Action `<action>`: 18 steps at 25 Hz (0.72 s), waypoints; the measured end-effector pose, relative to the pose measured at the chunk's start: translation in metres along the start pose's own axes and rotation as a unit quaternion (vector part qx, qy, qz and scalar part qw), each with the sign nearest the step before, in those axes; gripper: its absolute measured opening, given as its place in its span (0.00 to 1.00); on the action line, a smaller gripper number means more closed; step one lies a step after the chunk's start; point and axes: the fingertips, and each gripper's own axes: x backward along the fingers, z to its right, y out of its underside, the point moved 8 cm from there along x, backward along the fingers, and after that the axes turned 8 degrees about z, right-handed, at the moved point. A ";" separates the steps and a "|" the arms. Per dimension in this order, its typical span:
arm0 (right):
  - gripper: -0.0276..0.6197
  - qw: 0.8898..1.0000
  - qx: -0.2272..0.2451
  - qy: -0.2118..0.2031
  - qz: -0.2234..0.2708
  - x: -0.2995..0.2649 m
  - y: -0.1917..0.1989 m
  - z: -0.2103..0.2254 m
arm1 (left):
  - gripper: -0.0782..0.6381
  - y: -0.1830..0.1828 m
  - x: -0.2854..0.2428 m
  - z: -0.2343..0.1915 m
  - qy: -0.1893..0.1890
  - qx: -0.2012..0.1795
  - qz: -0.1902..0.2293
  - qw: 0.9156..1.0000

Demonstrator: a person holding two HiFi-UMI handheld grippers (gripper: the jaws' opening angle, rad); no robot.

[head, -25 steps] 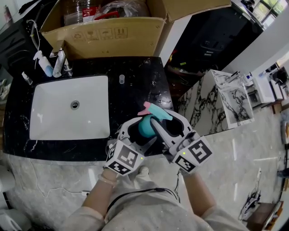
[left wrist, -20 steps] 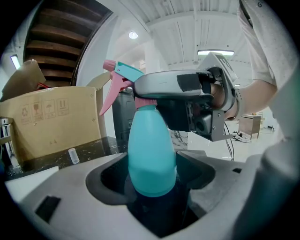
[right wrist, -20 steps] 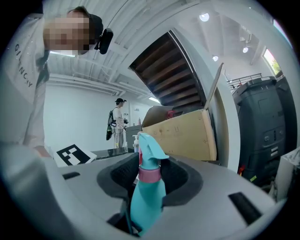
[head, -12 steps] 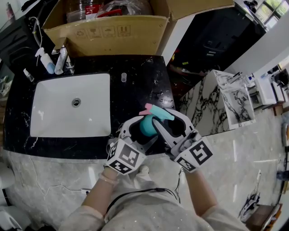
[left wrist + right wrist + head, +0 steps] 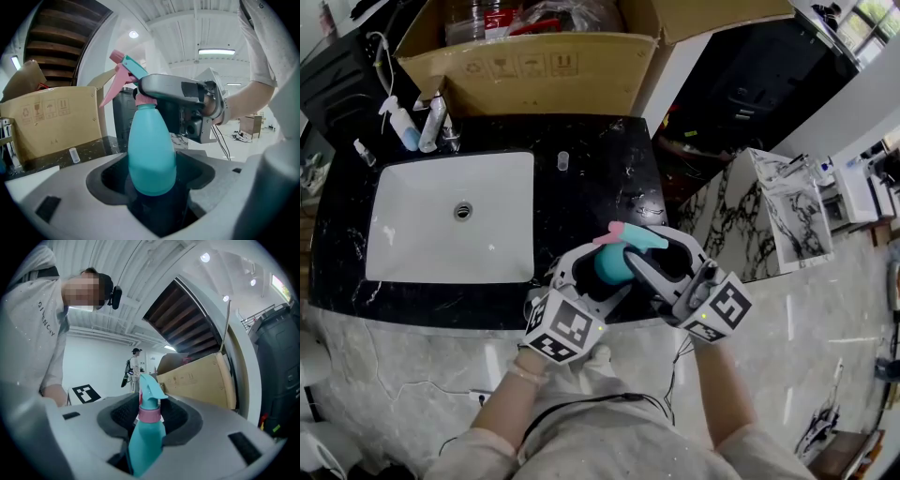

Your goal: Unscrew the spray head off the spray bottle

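A teal spray bottle (image 5: pixel 607 264) with a pink collar and trigger is held upright over the counter's front right edge, between both grippers. My left gripper (image 5: pixel 592 274) is shut on the bottle's rounded body (image 5: pixel 151 154), which sits deep between its grey jaws. My right gripper (image 5: pixel 651 249) comes in from the right and is shut on the spray head (image 5: pixel 630 234). In the right gripper view the pink collar (image 5: pixel 150 414) sits between the dark pads, with the teal nozzle (image 5: pixel 151 386) above it. The bottle's base is hidden.
A black marble counter (image 5: pixel 591 169) holds a white sink (image 5: pixel 455 220), a small clear vial (image 5: pixel 563 160) and several bottles (image 5: pixel 405 127) at the back left. An open cardboard box (image 5: pixel 525 66) stands behind. A person (image 5: pixel 135 364) stands far off in the right gripper view.
My right gripper's marker cube has swung slightly right and up around the spray head. The left gripper and the bottle's body keep their place.
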 end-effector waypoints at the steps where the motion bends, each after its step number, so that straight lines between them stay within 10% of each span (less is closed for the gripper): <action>1: 0.27 1.000 0.002 -0.008 -0.002 0.000 0.000 0.001 | 0.56 0.000 0.000 0.000 0.000 0.001 0.000 1.000; 18: 0.27 0.993 -0.057 -0.103 0.015 0.008 -0.002 0.019 | 0.56 0.000 0.000 0.004 0.002 -0.008 -0.004 1.000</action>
